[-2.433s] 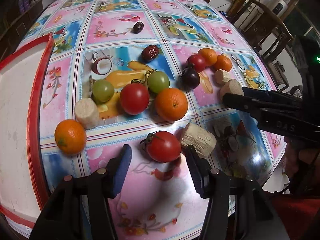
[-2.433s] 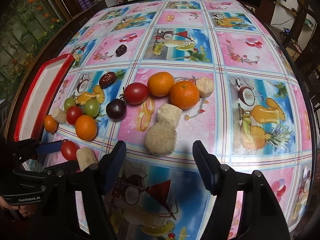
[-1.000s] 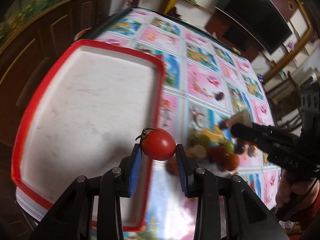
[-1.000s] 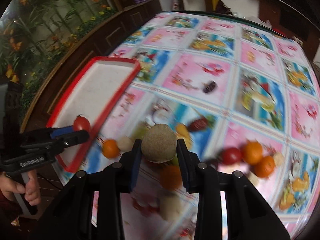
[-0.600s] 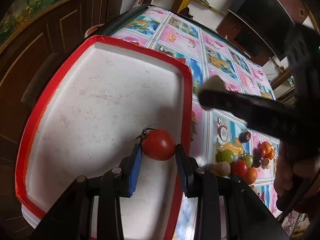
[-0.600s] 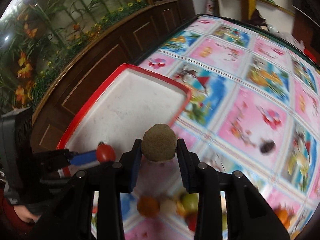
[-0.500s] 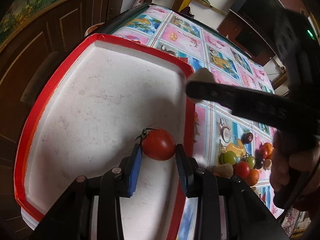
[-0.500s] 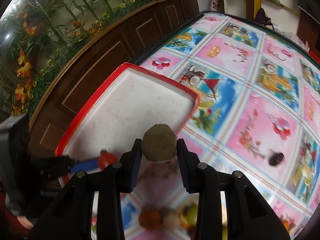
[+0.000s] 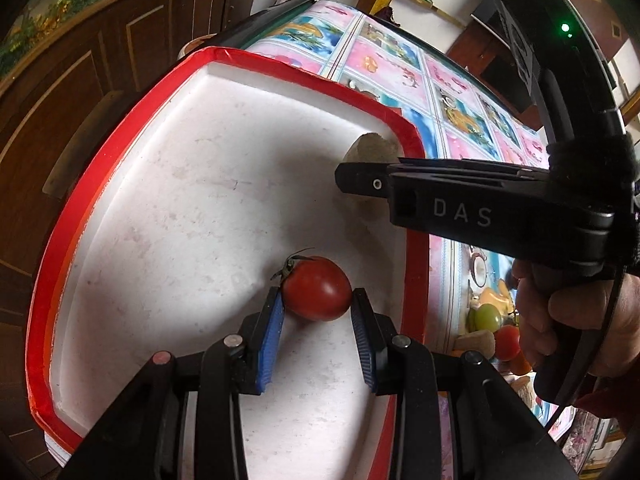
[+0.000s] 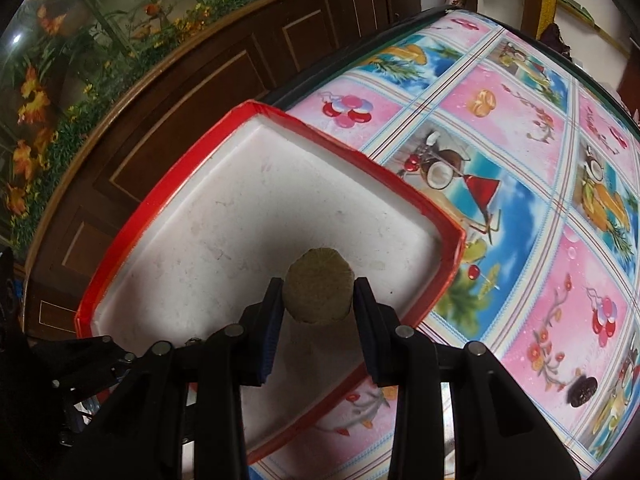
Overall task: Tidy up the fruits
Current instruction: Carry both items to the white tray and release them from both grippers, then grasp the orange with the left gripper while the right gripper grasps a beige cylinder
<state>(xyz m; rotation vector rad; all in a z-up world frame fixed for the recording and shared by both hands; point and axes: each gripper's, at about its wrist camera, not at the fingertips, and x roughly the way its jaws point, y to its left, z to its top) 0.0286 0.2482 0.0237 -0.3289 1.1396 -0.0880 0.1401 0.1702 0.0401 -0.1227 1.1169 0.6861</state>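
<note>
Step in hand: both grippers are carrying fruit over the red-rimmed white tray; judged as the placing stage, with release not yet made.
Left gripper: its jaws are clamping a red tomato with a green stem, low over the tray floor near the right rim; whether the tomato is touching the floor I cannot tell.
Right gripper: its jaws are clamping a round tan-brown fruit, rough-skinned, type unclear. It is hanging above the tray interior, toward the corner nearest the tablecloth.
Pose: the left gripper is pointing forward and down into the tray. In the left view the right gripper is reaching in from the right, level and side-on, with the person's hand gripping its handle.
Remaining fruit: green and red pieces are lying on the tablecloth beyond the tray rim, lower right in the left view.
Next move (judgement): lowering each piece until it rests on the tray, then parting the jaws, keeping the two apart so neither rolls into the other.
</note>
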